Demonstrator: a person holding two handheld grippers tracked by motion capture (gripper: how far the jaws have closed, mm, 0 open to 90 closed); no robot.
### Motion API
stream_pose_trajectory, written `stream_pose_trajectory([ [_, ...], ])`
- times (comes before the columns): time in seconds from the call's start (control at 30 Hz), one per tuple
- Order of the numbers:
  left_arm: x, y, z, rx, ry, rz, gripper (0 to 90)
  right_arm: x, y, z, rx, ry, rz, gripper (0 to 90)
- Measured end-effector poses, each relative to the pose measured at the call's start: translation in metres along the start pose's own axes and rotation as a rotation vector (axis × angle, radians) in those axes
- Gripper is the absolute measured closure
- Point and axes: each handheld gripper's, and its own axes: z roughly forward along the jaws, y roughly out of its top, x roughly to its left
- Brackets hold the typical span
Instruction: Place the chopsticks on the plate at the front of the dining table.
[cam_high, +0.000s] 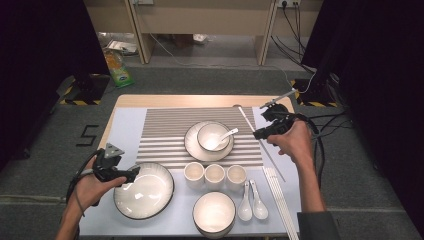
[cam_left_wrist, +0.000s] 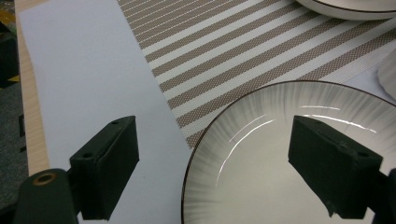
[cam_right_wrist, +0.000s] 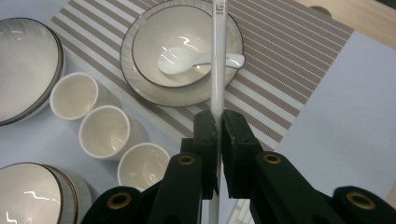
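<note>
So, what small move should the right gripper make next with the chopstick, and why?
Probably lower it onto the striped placemat just right of the plate holding the bowl and spoon. The right gripper is shut on one white chopstick, held in the air over that setting, and no chopstick lies beside it yet.

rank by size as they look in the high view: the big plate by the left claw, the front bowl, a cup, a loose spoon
1. The big plate, clearly the widest.
2. The front bowl, narrower than the plate.
3. A loose spoon and a cup: the spoon looks longer and the cup wider, so I won't rank these two.
</note>
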Motion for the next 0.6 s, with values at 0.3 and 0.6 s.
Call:
stream_pose_trajectory([
  [0.3,-0.013,0.012,0.007,-0.002,-0.024,0.025,15.6,0.026,0.031,0.01,-0.025,0.045,-0.049,84.7],
  [0.6,-0.019,0.023,0.014,0.0,-0.052,0.028,15.6,0.05,0.057,0.028,-0.047,0.102,-0.082,84.7],
])
